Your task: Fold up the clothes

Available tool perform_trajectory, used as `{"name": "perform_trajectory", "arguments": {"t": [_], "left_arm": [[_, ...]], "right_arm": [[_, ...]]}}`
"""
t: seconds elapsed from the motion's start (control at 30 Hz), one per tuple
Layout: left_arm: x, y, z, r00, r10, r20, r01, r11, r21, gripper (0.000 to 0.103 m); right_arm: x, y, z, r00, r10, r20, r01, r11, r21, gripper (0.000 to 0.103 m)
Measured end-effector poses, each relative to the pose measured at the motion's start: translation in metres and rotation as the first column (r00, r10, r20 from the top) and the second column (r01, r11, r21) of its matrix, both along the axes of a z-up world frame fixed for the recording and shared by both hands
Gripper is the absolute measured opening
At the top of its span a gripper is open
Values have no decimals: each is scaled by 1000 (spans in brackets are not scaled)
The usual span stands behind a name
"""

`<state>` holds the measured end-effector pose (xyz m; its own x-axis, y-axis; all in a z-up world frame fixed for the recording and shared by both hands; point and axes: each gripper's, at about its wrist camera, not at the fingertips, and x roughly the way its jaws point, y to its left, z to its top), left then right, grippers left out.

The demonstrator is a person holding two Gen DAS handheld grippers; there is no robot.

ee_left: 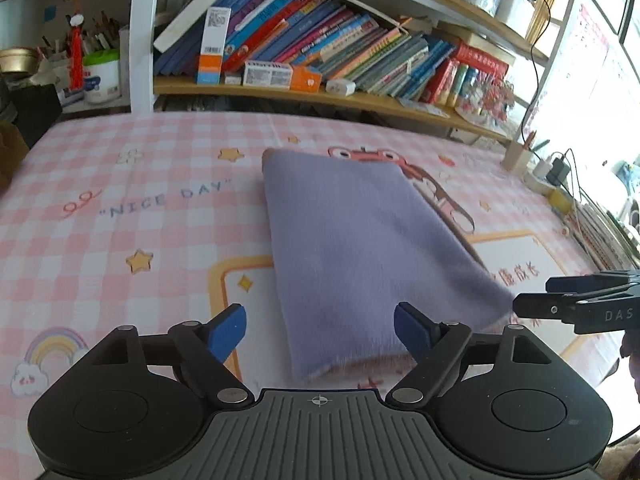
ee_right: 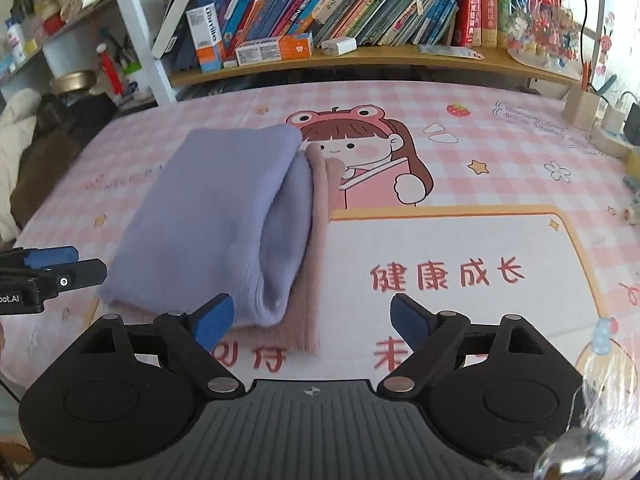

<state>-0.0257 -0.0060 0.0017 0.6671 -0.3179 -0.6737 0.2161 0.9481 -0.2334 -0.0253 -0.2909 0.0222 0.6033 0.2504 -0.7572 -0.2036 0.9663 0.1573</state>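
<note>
- The left gripper (ee_left: 320, 330) is hovering with its fingers (ee_left: 228, 332) spread wide, holding nothing; the near end of the folded purple garment (ee_left: 360, 240) is lying between and just beyond them.
- The right gripper (ee_right: 312, 320) is also gaping wide and gripping nothing; its left finger (ee_right: 212, 322) is sitting over the garment's near corner, though whether they touch I cannot tell.
- The purple garment (ee_right: 216, 216) is resting on a pink garment (ee_right: 316, 240), both lying on the pink checked surface (ee_right: 460, 240) ahead of the fingers.
- Beyond the garments, books (ee_right: 340, 4) are leaning on a shelf (ee_right: 360, 60).
</note>
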Motion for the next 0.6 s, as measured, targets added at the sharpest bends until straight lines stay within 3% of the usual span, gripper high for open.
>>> {"name": "perform_trajectory", "arguments": {"t": [0.1, 0.2, 0.3, 0.47, 0.6], "left_arm": [[0, 7, -4, 1000, 2, -16, -3, 999, -52, 84], [11, 19, -7, 999, 15, -39, -20, 989, -146, 84], [29, 27, -9, 997, 29, -71, -44, 972, -231, 84], [58, 25, -21, 991, 21, -132, -57, 959, -279, 83], [73, 21, -32, 984, 10, -178, -61, 958, -281, 82]], "right_arm": [[-3, -3, 0, 1000, -4, -12, 5, 999, 34, 85], [7, -15, -3, 997, -56, -51, 63, 986, 151, 85], [26, -29, -13, 984, -118, -134, 152, 949, 277, 85], [54, -29, -32, 964, -119, -238, 201, 911, 360, 85], [64, -22, -38, 959, -115, -260, 207, 909, 361, 82]]}}
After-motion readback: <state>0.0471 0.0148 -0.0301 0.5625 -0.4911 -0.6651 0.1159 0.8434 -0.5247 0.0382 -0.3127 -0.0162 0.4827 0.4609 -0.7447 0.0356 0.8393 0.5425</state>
